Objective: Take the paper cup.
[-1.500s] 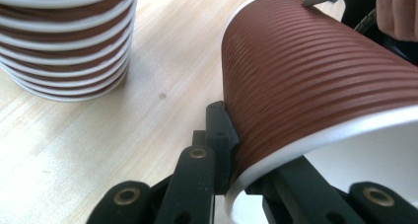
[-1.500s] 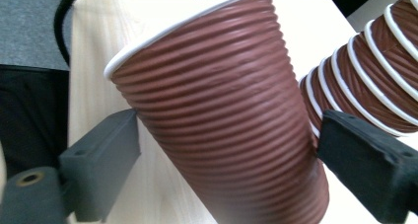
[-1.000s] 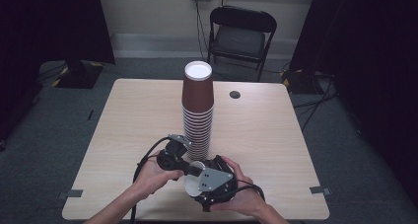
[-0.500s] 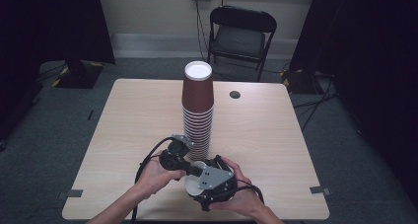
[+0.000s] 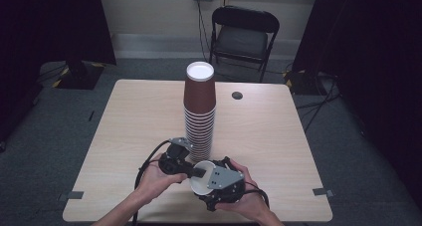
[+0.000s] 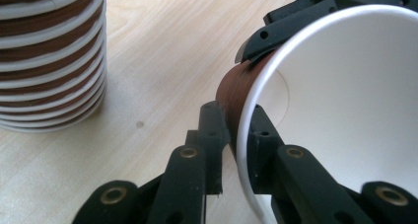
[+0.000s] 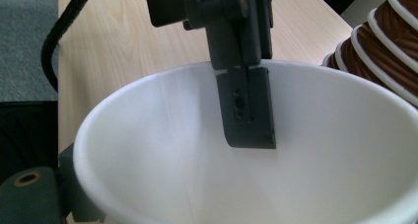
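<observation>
- Your left gripper [image 5: 191,169] has its fingers [image 6: 212,135] pinching the loose cup's [image 5: 203,183] rim at the counter's [image 5: 129,116] near edge.
- Your right gripper [image 5: 221,183] cradles that cup; I cannot tell its finger spread.
- Squeeze harder and the rim may crumple; swing far and you could topple the cup stack [image 5: 200,111].

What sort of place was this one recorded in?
Probably a lab or studio room set up for recording, not a home: dark curtains hang on both sides, a lone folding chair stands behind the table, and cables run over grey carpet.
</observation>
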A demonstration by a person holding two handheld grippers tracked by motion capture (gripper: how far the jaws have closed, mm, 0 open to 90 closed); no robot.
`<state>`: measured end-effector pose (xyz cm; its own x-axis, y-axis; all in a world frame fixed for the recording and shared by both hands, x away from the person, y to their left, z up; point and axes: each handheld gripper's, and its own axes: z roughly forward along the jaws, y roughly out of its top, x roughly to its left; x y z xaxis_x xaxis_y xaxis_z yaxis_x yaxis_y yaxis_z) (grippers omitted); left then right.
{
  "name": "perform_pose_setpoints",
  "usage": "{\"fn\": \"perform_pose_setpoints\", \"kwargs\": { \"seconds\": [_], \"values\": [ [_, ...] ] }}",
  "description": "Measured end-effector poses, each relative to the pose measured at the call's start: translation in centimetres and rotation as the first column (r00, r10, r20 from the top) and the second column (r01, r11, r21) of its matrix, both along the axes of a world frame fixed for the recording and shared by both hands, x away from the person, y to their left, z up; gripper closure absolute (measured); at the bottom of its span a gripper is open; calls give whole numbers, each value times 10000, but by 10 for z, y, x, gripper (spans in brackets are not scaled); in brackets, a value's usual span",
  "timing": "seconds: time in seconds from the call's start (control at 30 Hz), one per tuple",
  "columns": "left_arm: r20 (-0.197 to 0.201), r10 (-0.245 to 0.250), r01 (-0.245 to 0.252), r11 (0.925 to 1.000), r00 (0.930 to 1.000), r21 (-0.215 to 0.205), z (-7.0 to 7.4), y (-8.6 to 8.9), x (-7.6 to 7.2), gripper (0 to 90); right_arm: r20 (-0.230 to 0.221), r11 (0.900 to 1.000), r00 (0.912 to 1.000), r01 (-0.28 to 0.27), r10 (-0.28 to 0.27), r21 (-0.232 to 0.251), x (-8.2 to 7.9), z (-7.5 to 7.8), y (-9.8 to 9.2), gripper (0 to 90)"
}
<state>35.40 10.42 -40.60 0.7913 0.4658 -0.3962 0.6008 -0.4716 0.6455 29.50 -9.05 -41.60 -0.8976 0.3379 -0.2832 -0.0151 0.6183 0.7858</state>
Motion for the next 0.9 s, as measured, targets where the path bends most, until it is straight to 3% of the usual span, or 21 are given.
{"fn": "perform_pose_setpoints", "kwargs": {
  "seconds": [0.23, 0.47, 0.5, 0.63, 0.67, 0.8, 0.87, 0.9],
  "values": [
    [381, 311, -286, 9975, 9988, -653, -1, 7, -3, 736, -196, 9995, 9995, 270, -267, 180, 3, -1, -5, 91],
    [879, 725, -638, 9931, 9935, -979, -2, 12, -7, 633, -374, 9983, 9982, 486, -474, 335, 5, -2, -7, 91],
    [1108, 948, -826, 9905, 9893, -1102, -1, 15, -8, 609, -481, 9972, 9971, 606, -585, 436, 7, -2, -10, 91],
    [1280, 1083, -917, 9874, 9858, -1288, 0, 20, -10, 576, -605, 9960, 9957, 730, -699, 514, 8, -4, -13, 92],
    [1528, 1320, -1105, 9838, 9794, -1412, 0, 22, -12, 565, -693, 9954, 9948, 786, -747, 548, 9, -4, -15, 93],
    [1825, 1532, -1276, 9812, 9712, -1446, -2, 24, -16, 518, -807, 9947, 9935, 847, -799, 577, 11, -5, -15, 93],
    [2002, 1940, -1638, 9738, 9603, -1578, -2, 28, -17, 462, -860, 9941, 9924, 932, -883, 548, 12, -6, -16, 93],
    [2002, 1940, -1638, 9738, 9603, -1578, -2, 28, -17, 444, -860, 9941, 9924, 932, -883, 548, 12, -6, -16, 93]
  ]
}}
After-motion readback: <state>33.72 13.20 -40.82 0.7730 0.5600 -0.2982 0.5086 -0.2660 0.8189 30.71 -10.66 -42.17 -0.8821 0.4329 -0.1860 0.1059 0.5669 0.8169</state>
